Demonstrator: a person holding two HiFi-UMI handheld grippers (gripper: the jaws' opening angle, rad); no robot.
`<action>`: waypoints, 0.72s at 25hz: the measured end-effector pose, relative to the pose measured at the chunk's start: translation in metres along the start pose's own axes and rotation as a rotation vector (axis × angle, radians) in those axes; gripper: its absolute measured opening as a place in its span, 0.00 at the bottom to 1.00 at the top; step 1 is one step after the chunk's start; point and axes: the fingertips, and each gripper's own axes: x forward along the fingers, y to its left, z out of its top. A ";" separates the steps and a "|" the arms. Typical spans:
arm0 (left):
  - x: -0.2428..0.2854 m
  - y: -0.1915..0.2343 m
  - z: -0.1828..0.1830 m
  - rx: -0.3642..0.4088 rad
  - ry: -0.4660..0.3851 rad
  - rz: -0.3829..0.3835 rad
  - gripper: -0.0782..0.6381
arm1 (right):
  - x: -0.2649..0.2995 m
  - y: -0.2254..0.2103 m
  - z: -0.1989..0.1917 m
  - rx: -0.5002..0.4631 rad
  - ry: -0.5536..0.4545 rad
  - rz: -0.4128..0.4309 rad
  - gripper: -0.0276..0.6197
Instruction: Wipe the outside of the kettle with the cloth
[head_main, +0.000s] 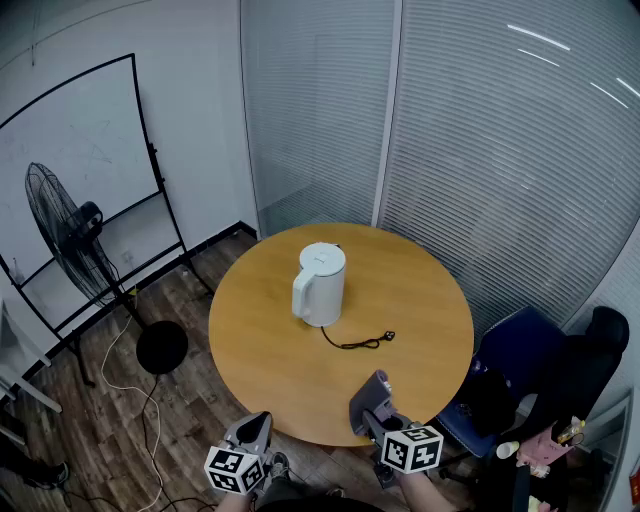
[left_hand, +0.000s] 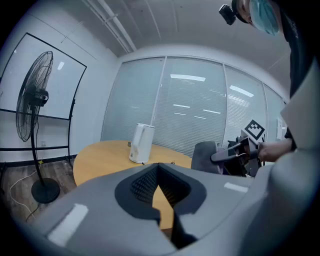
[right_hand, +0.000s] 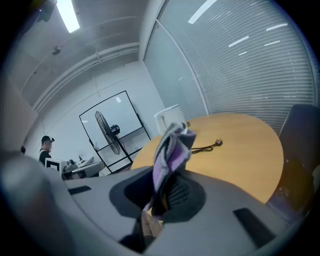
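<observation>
Kettle upright, handle facing left

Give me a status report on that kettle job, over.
Left gripper shut, empty, off the table edge. Right gripper shut on cloth, short of kettle. Kettle upright mid-table, untouched. Only its loose cord lies in between.

white kettle standing upright on the table, black cord trailing beside it; grey-purple cloth bunched up, pinched in the right gripper
</observation>
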 end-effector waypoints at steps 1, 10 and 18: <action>-0.002 -0.001 0.001 -0.002 -0.004 0.002 0.12 | -0.001 0.001 0.001 -0.002 0.000 0.002 0.11; -0.014 0.001 0.001 -0.005 -0.017 0.029 0.12 | -0.002 0.013 0.003 0.035 -0.026 0.065 0.11; 0.018 0.017 0.020 0.038 -0.055 -0.034 0.15 | 0.012 0.008 0.017 0.080 -0.071 0.011 0.11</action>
